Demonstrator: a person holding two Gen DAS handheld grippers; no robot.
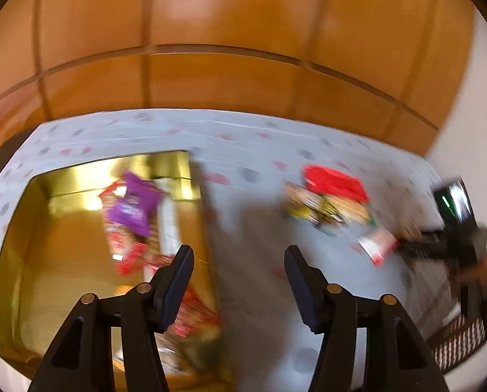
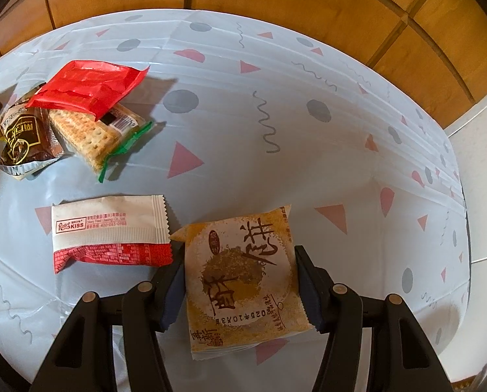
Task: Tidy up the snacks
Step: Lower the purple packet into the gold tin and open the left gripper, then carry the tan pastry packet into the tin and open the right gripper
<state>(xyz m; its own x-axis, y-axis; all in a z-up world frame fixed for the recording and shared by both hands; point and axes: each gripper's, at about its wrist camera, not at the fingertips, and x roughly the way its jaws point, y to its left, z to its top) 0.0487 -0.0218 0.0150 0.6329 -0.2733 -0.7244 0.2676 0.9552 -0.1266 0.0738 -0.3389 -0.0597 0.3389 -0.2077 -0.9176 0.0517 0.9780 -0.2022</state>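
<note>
Pastry packet (image 2: 240, 281) lies lengthwise between my right fingers (image 2: 304, 281), pinched at both sides; left fingers (image 1: 178, 281) spread, empty, above gold tin (image 1: 18, 222).

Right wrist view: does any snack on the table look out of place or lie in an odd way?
Yes. The red packet lies tilted on top of the cracker pack and the brown packet, a loose heap at the far left. The white-and-red packet lies flat alone.
</note>
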